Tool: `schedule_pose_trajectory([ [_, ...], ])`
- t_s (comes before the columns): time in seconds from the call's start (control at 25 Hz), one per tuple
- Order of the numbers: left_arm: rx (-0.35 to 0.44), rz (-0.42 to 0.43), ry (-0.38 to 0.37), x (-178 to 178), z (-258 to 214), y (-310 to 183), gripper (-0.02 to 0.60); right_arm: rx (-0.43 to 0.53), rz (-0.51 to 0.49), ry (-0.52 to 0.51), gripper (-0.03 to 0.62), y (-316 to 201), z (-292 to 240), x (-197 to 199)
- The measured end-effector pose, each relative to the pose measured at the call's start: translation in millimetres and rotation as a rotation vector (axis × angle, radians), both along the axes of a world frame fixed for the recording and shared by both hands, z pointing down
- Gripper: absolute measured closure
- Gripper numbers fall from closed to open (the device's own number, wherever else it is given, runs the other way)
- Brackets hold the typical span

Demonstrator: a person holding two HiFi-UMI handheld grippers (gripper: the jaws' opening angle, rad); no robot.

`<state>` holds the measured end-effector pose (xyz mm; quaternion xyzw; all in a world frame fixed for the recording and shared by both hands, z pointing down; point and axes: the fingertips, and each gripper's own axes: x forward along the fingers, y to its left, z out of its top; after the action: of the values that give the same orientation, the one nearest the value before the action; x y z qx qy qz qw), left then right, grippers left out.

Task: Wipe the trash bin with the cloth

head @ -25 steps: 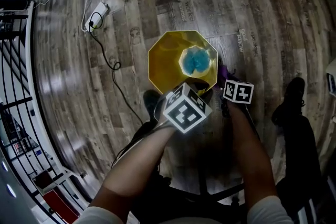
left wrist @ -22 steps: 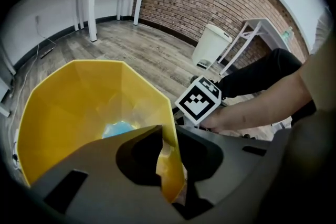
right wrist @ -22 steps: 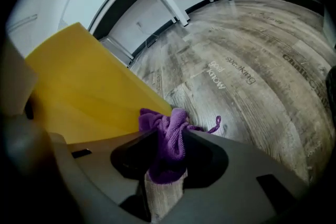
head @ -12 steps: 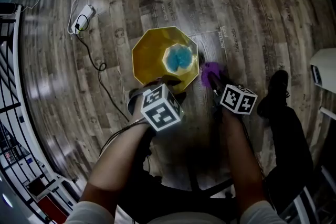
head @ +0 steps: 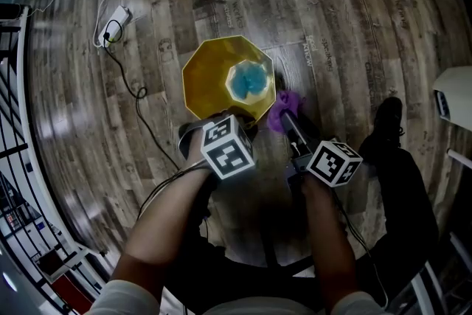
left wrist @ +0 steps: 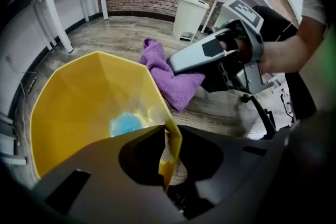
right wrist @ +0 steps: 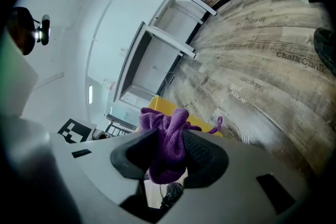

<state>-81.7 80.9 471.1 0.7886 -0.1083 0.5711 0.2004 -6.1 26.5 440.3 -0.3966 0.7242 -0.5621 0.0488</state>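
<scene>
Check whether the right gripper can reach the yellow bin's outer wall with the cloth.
Probably yes. The right gripper, shut on the purple cloth, hangs close beside the yellow bin, and nothing stands between the cloth and the bin's outer wall.

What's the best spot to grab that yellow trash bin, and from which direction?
The thin top rim of the yellow trash bin, from above, one jaw inside the wall and one outside. The bin stands upright and open, and its faceted body looks too wide for two jaws to span.
</scene>
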Motion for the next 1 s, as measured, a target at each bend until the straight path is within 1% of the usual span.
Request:
schedule_pose_trajectory([
  [0.28,0.003,0.005,0.014,3.2,0.8,-2.4,0.529,-0.032,-0.031,0.028,0.45,-0.9,18.9,-9.3],
  [0.6,0.006,-0.022,0.043,7.7,-1.4,-8.5,0.528,-0.084,-0.047,0.05,0.45,-7.1,49.7,-14.9],
  [0.76,0.009,-0.03,0.057,10.5,-3.9,-10.7,0.528,-0.121,-0.07,0.079,0.45,-9.2,75.4,-14.9],
  [1.0,0.013,-0.035,0.071,13.1,-6.3,-13.4,0.528,-0.199,-0.09,0.156,0.45,-12.2,122.8,-14.3],
])
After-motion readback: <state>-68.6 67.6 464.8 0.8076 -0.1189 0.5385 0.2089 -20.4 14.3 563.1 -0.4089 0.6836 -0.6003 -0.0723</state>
